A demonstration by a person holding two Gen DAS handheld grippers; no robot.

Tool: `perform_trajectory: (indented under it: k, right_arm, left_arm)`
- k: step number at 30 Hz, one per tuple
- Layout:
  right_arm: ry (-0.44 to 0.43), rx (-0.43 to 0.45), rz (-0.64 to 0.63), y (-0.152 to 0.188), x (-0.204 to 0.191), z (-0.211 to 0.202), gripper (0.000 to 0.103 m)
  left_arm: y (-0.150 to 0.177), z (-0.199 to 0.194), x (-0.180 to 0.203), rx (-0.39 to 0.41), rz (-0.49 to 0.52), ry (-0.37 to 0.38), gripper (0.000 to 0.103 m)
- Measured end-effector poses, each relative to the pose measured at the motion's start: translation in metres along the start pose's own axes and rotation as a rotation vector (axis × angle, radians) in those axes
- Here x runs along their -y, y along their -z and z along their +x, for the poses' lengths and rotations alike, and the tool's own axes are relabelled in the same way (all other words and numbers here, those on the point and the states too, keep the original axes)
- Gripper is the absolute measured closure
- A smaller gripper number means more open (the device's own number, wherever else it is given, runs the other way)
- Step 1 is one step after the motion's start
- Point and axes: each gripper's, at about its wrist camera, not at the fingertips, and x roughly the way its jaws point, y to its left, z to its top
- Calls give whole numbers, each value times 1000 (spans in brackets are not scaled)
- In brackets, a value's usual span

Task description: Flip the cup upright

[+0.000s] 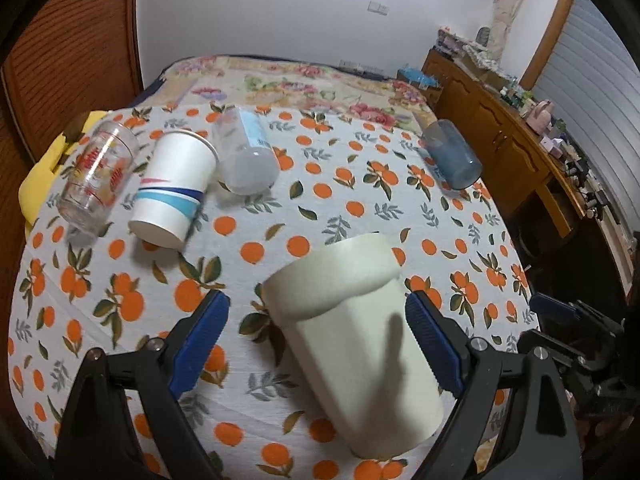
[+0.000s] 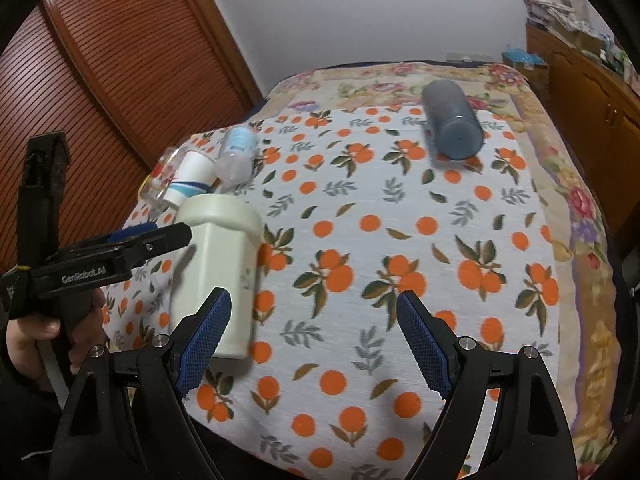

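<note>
A cream cup with a wider lid band stands on the orange-print cloth between the open fingers of my left gripper, closer to the right finger; contact is not clear. In the right wrist view the same cup is at the left, with the left gripper beside it. My right gripper is open and empty over the cloth, to the right of the cup. A blue-grey cup lies on its side at the far right.
At the far left are a printed glass, a paper cup upside down and a clear bottle on its side. A wooden cabinet runs along the right. A louvred door is at the left.
</note>
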Motion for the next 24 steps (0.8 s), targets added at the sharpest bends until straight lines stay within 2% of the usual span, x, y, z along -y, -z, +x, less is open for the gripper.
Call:
perform_trajectory:
  k: [6,12,21,24]
  right_arm:
    - [1,14,15,5,11,-1,16]
    - [-10,14,30,9,16,3,16]
    - [-7,18,29,9,15,6,16]
    - [-8,17,27,9,14,6,16]
  left_arm:
    - [-2,17,7,-67,-13,-34,12]
    - [-3,26,9,-108,-36,-8,12]
    - [-7,56,-4,-251,-148,120,10]
    - [-8,63,-3,-283,-163,137,10]
